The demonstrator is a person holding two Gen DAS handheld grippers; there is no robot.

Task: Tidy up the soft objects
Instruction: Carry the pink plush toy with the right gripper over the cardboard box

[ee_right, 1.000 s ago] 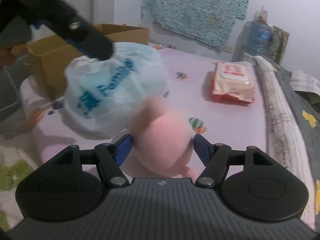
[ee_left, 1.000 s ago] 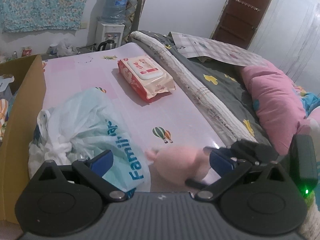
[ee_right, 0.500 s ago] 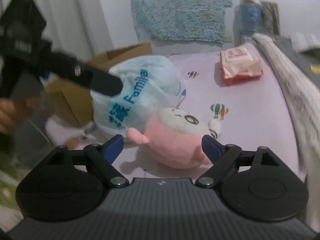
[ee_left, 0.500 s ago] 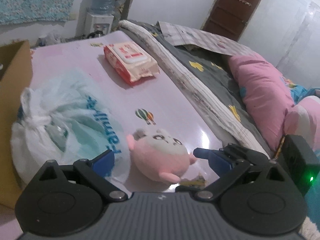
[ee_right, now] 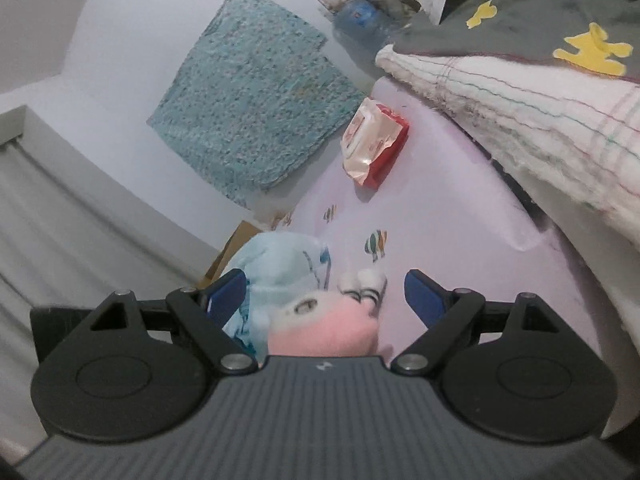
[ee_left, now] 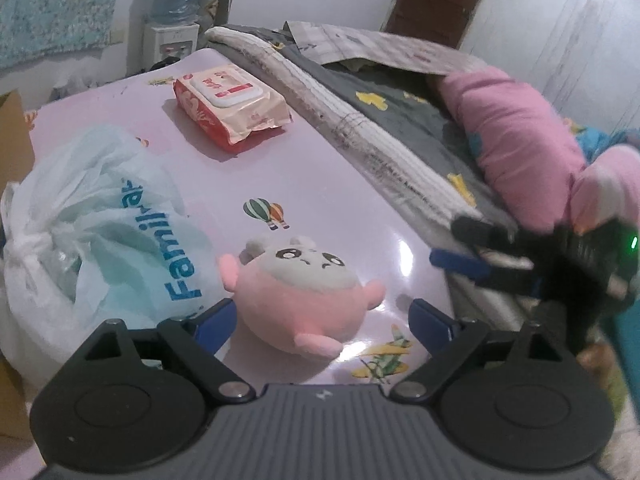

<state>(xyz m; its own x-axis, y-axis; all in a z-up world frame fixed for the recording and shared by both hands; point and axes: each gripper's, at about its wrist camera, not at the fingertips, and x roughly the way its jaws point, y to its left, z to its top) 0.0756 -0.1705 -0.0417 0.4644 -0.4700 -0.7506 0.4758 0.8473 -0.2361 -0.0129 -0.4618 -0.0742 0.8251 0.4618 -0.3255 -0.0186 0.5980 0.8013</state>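
A pink plush toy [ee_left: 300, 296] with a grey-white face lies on the lilac table [ee_left: 320, 168], face up. My left gripper [ee_left: 324, 318] straddles it from the near side. Its jaws are closing, and the blue pads [ee_left: 216, 316] stand just off the toy's sides without pressing on it. My right gripper [ee_left: 464, 244] is blurred at the table's right edge, a little apart from the toy. In the rolled right wrist view that gripper [ee_right: 324, 294] is open and holds nothing, with the plush [ee_right: 324, 332] low beneath its fingers. A tied white and blue plastic bag [ee_left: 100, 220] sits left of the toy, touching it.
A red and cream wipes pack [ee_left: 228, 104] lies further back on the table. A cardboard box [ee_left: 12, 140] stands at the left edge. Folded bedding [ee_left: 360, 120] and a pink pillow [ee_left: 516, 140] lie to the right. A water dispenser [ee_left: 172, 40] stands behind.
The right gripper opened, let go of the plush, drew back to the right and rolled over. The plush now rests on the table. The left gripper came down around it.
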